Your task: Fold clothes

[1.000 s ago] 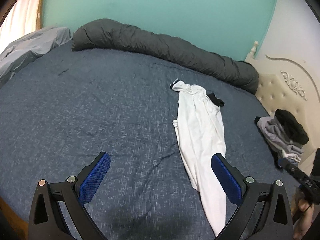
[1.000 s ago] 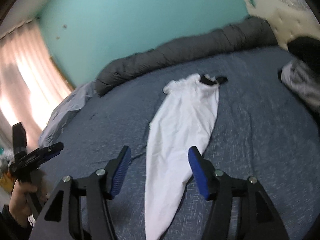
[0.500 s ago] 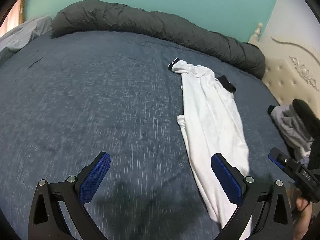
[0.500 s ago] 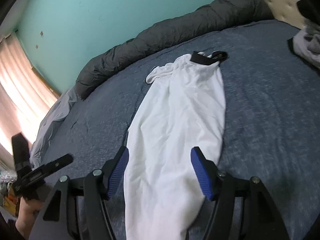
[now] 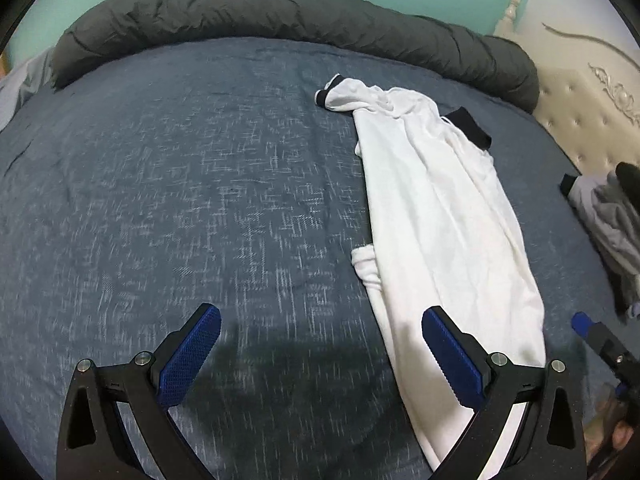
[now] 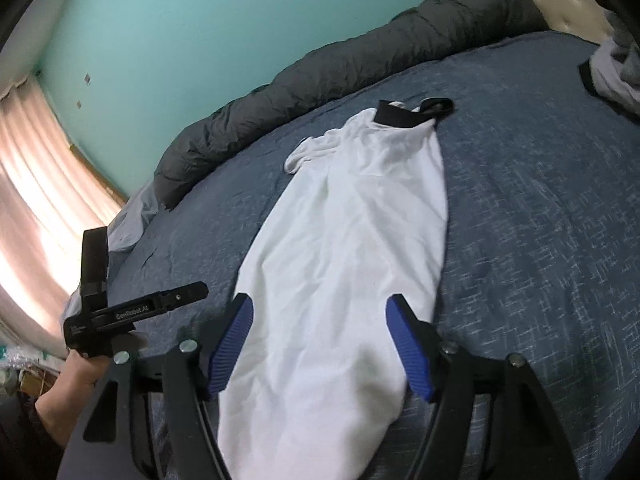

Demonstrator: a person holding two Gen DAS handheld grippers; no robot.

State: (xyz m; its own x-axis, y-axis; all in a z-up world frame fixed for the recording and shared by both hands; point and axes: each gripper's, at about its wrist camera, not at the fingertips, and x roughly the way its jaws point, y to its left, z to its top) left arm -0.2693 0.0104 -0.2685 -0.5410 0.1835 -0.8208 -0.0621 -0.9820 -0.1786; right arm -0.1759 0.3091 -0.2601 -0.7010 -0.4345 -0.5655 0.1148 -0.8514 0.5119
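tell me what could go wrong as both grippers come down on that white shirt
1. The white shirt lies bunched in a long strip, so a pinch may catch several layers and fold it crooked.
2. The left gripper is open mostly over bare bedspread; it may grab that instead.
3. The right gripper, jaws opening, straddles the hem and may miss the corners.

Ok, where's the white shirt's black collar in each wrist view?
Left wrist view: the black collar is upper right, at the far end of the white shirt.
Right wrist view: it is upper centre, again at the shirt's far end.
Shared landmark: the rolled grey duvet along the bed's far edge, just beyond the collar.
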